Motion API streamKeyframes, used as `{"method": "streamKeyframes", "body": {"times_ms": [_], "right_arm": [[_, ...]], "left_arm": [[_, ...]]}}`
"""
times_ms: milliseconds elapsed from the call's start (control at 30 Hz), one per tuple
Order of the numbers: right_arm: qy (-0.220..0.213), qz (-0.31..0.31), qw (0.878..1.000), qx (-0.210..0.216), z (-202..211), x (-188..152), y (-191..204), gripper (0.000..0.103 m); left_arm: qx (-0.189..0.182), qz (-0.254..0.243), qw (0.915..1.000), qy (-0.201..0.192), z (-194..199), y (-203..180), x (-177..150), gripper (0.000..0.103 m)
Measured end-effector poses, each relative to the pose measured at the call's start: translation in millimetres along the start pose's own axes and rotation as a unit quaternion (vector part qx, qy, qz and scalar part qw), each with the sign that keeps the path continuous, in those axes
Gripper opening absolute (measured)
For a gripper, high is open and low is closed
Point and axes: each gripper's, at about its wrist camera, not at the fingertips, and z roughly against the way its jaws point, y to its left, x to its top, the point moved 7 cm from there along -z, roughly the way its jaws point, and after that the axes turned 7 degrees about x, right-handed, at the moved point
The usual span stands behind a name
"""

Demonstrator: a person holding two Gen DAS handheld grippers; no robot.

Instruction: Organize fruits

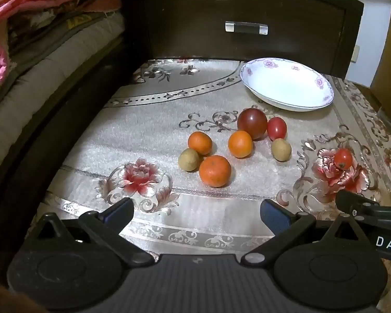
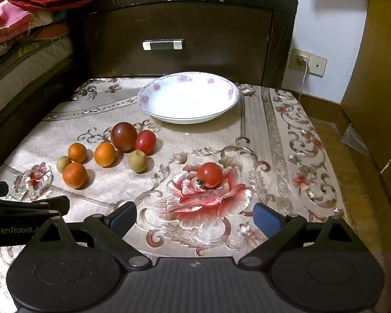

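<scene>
Three oranges (image 1: 215, 170), three tomatoes (image 1: 252, 123), two brown fruits (image 1: 188, 159), one plate (image 1: 323, 99).

Glossy glazed plate (image 2: 187, 99) on a sheeny woven cloth (image 2: 260, 140); smooth shiny tomatoes (image 2: 209, 174), matt oranges (image 1: 215, 170), dark varnished wooden drawer (image 2: 179, 31).

Warm indoor light is cast from above, and glare is seen on the tablecloth (image 2: 258, 120). Short soft shadows are thrown beside the fruit. Straight lines are bent at the edges by fisheye distortion.

Lone tomato (image 2: 209, 174) sits well apart; clustered fruits (image 2: 104, 154) crowd together.
</scene>
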Motion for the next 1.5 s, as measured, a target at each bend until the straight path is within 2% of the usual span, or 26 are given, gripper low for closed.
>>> {"method": "streamKeyframes", "body": {"times_ms": [1500], "right_arm": [[0.004, 0.002, 1.0, -0.001, -4.3, -2.8, 1.9, 0.092]], "left_arm": [[-0.005, 0.003, 1.0, 0.007, -5.4, -1.5, -3.9, 0.103]]}}
